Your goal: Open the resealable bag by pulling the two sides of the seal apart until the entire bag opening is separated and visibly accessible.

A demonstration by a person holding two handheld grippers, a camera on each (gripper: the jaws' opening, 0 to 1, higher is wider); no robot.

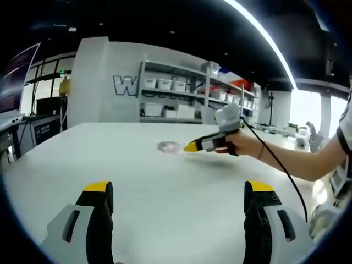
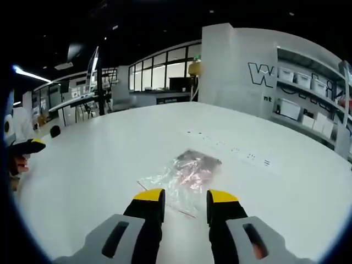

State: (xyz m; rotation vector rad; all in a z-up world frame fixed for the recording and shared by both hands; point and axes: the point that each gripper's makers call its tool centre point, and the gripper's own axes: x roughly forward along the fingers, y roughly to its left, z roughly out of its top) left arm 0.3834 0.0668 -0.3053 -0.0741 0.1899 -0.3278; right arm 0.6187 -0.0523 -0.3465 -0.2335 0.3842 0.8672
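Bag [image 2: 184,175] unlabelled, flat on table [image 2: 110,165] (wall lettering "W" [image 1: 124,85]).

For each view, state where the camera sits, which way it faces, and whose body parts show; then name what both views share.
Left gripper view: rides the left gripper, jaws wide apart, facing across the white table toward shelves; the right gripper in the person's hand reaches the bag.
Right gripper view: rides the right gripper, jaws apart, looking down at the clear resealable bag; the left gripper's yellow tip shows at the left edge.
Shared: bag, table, shelved wall.
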